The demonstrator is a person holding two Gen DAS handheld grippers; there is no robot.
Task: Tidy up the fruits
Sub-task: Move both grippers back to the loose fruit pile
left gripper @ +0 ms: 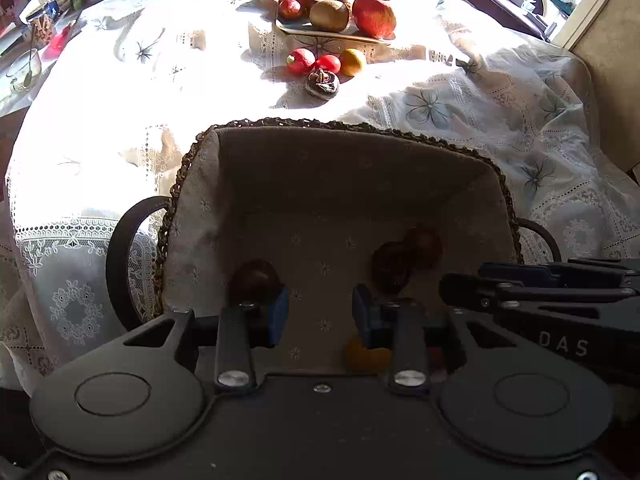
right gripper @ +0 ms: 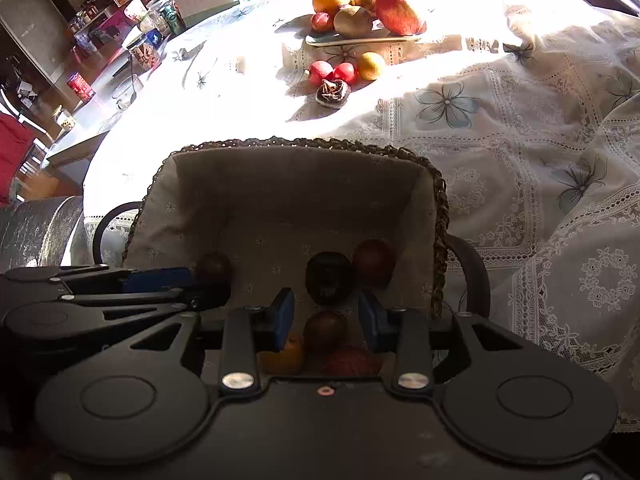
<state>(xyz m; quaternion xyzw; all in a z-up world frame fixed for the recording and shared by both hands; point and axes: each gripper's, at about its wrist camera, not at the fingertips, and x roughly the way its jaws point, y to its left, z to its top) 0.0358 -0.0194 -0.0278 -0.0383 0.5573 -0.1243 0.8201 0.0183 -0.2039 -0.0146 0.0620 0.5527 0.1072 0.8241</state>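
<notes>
A cloth-lined woven basket point(left gripper: 344, 128) point(right gripper: 304, 144) sits at the near table edge and holds several fruits. My left gripper point(left gripper: 321, 316) hangs open over its floor, with nothing between the blue pads; a dark fruit point(left gripper: 254, 280) lies just ahead of the left finger. My right gripper point(right gripper: 327, 320) is open too, its pads on either side of a brown fruit point(right gripper: 324, 330) without touching it. Beyond that fruit lie a mangosteen point(right gripper: 328, 278) and a red fruit point(right gripper: 374, 262); an orange one point(right gripper: 284, 354) sits under the left pad.
On the sunlit tablecloth farther off, a tray point(left gripper: 332, 34) carries a red apple point(left gripper: 374, 14), kiwis and a pear. In front of it lie two red fruits point(left gripper: 301, 60), an orange one point(left gripper: 352, 62) and a mangosteen point(left gripper: 322, 83). Jars and boxes crowd the far left.
</notes>
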